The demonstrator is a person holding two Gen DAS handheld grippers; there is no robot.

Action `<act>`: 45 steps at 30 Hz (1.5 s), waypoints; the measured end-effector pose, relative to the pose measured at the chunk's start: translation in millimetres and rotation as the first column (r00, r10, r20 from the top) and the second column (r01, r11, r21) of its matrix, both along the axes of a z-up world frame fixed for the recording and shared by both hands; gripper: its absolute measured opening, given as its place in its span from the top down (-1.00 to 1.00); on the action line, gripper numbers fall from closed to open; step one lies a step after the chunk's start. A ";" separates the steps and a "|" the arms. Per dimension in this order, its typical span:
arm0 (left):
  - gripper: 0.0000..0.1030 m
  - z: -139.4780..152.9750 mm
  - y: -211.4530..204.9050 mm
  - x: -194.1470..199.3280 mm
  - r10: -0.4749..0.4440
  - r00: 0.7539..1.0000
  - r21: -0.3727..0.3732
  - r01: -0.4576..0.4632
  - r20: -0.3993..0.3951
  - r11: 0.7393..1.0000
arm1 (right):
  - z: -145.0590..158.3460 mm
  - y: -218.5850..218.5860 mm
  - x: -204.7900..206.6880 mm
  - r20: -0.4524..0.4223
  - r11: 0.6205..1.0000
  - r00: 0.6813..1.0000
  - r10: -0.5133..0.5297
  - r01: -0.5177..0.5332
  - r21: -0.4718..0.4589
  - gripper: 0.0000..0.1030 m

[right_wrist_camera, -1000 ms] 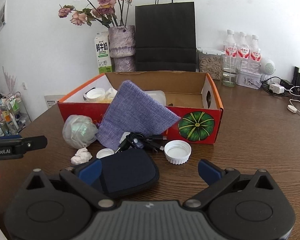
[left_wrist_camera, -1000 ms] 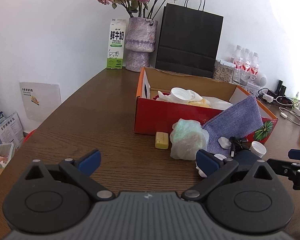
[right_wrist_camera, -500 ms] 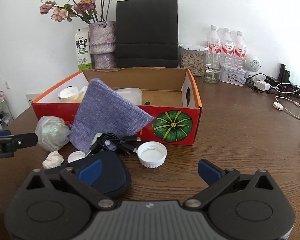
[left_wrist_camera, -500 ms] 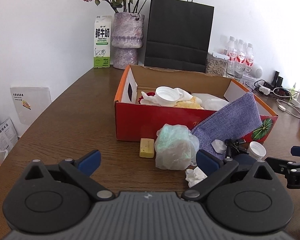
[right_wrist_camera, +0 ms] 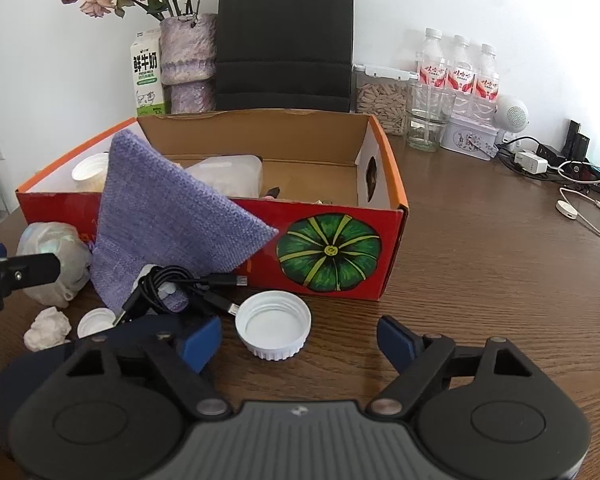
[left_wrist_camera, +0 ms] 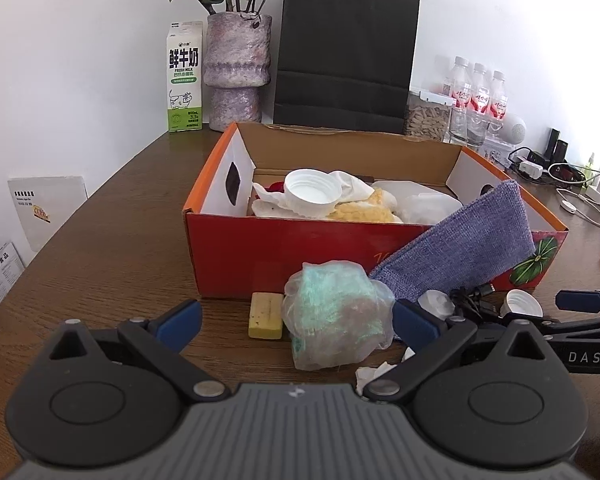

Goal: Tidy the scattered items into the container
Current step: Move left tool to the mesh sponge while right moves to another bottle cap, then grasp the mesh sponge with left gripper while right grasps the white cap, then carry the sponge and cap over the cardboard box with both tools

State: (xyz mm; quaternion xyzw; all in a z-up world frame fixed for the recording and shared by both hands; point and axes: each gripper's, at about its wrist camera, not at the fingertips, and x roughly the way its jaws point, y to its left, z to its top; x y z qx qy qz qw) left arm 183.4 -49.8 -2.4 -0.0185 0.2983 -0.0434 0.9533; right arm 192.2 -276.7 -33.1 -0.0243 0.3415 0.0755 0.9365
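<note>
A red cardboard box stands open on the table, with a white lid, tissues and a plastic tub inside. A purple cloth hangs over its front wall. In front lie a crumpled plastic bag, a yellow block, a black cable, a white cap, a smaller cap, a tissue wad and a dark blue pouch. My left gripper is open, with the bag between its fingers. My right gripper is open around the white cap.
A milk carton, a vase of flowers and a black paper bag stand behind the box. Bottles, a seed jar, a glass, a tin and chargers with cables crowd the back right.
Both grippers have moved forward toward the scattered items. The left now has the bag between its fingers. The right shifted right and now frames the white cap. Both stay open.
</note>
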 end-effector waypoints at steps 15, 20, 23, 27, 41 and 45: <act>-0.83 -3.5 -7.7 5.3 -0.031 0.999 -0.014 0.031 0.027 0.999 | -5.3 -4.1 0.7 0.026 0.998 0.999 0.041 -0.042 0.045 -0.43; -0.05 -5.1 -7.0 6.5 -0.050 0.999 -0.038 0.051 0.012 0.998 | -5.2 -2.4 -3.9 0.053 0.995 0.995 0.083 -0.086 0.058 0.24; 0.00 -4.1 -6.5 4.1 -0.046 0.999 -0.042 0.047 0.023 0.998 | -4.7 -3.9 -4.7 0.056 0.993 0.995 0.086 -0.090 0.082 0.24; 0.00 -2.6 -5.3 1.8 -0.037 0.999 -0.045 0.038 0.030 0.998 | -4.0 -6.4 -4.6 0.061 0.992 0.996 0.072 -0.078 0.097 0.24; 0.00 15.4 -0.1 -14.9 -0.053 0.994 -0.039 0.057 0.094 0.998 | 22.8 -7.4 -23.4 0.159 0.991 0.984 0.077 -0.093 0.097 0.24; 0.00 29.4 -0.5 -18.7 -0.060 0.987 -0.035 0.066 0.151 0.997 | 41.9 -5.9 -29.2 0.215 0.989 0.972 0.090 -0.112 0.093 0.24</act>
